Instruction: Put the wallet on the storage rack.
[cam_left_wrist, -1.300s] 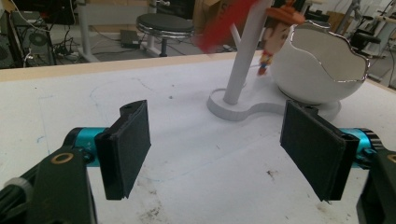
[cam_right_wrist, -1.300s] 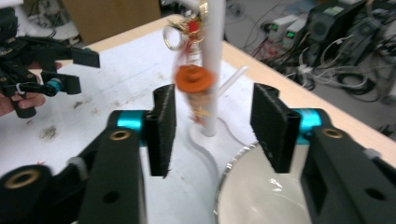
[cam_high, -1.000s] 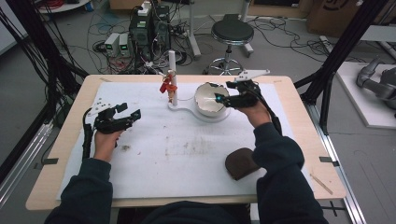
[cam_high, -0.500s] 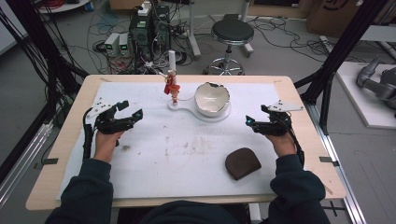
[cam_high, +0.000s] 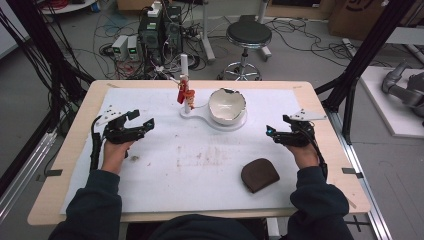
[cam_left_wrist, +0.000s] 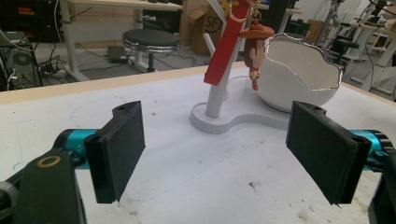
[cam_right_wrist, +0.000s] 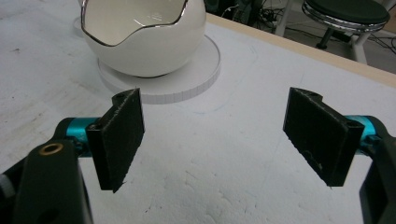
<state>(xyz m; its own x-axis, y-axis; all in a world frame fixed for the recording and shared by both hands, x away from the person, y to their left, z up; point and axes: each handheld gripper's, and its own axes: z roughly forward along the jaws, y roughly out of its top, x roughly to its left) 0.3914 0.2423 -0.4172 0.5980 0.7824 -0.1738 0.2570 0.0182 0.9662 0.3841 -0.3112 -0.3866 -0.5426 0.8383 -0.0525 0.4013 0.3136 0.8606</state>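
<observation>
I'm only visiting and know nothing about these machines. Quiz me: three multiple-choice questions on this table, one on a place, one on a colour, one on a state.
1. Where does the egg-shaped bowl stand?
A. on the white stand's round base
B. on the brown pouch
C. on the floor

2. What colour is the pouch on the table?
A. red
B. brown
C. white

3. How is the right tool now?
A. shut on the bowl
B. open with nothing between its jaws
C. shut on the pouch

Answers:
1 A, the bowl sits on the disc beside the post.
2 B, it looks dark brown from above.
3 B, bare table shows between the jaws.
</observation>
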